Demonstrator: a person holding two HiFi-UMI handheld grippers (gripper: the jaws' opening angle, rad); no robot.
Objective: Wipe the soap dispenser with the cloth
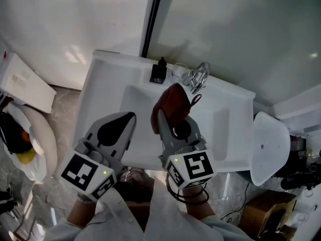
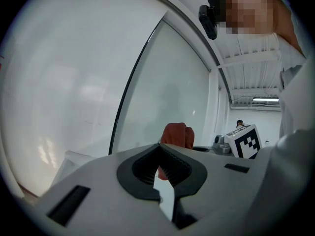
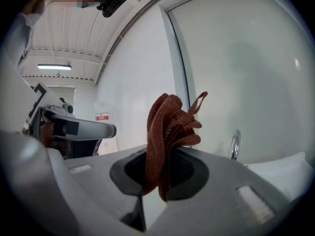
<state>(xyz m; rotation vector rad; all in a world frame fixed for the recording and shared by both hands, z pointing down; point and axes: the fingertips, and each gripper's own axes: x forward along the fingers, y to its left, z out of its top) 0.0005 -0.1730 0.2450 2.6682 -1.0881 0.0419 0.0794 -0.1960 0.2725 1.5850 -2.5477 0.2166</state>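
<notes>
Left gripper, right gripper: grey shells, black jaw linings, black-and-white marker cubes; white sleeves, bottom of frame.

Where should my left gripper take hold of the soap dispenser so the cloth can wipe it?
Probably its squarish black body, below the pump top, coming from the left. The soap dispenser stands upright on the back rim of the sink, with the faucet close on its right, and the right gripper holds the cloth in front. The left gripper is shut, so open it first.

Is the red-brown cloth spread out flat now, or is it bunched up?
Bunched up. The cloth rises in crumpled folds from the right gripper, whose jaws are shut on it.
</notes>
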